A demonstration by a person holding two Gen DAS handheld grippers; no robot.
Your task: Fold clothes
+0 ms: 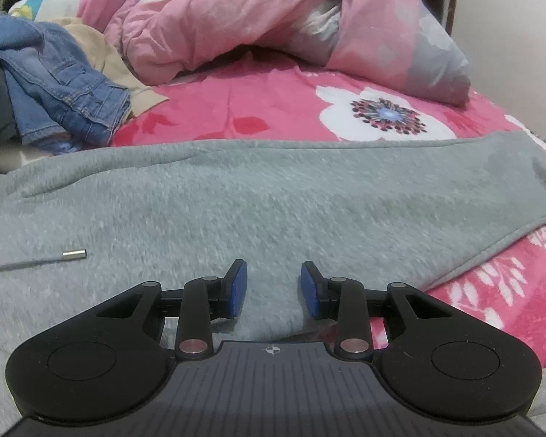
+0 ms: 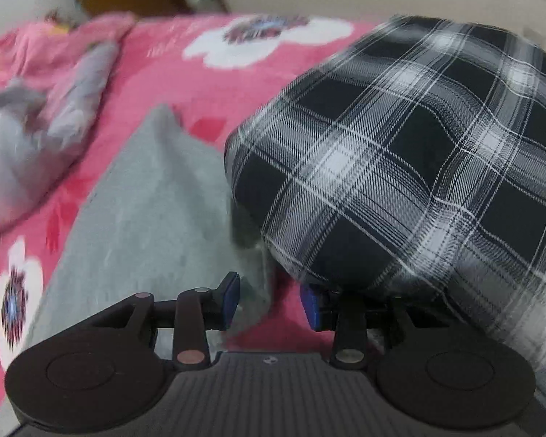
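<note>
Both wrist cameras look steeply down, close over the bed; both show the grey garment (image 1: 258, 196), right view blurred

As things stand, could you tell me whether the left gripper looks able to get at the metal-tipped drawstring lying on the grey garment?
Probably yes. The left gripper hangs over the grey garment with its jaws apart and empty, and the drawstring tip lies exposed off to its left with nothing lying between them.
</note>
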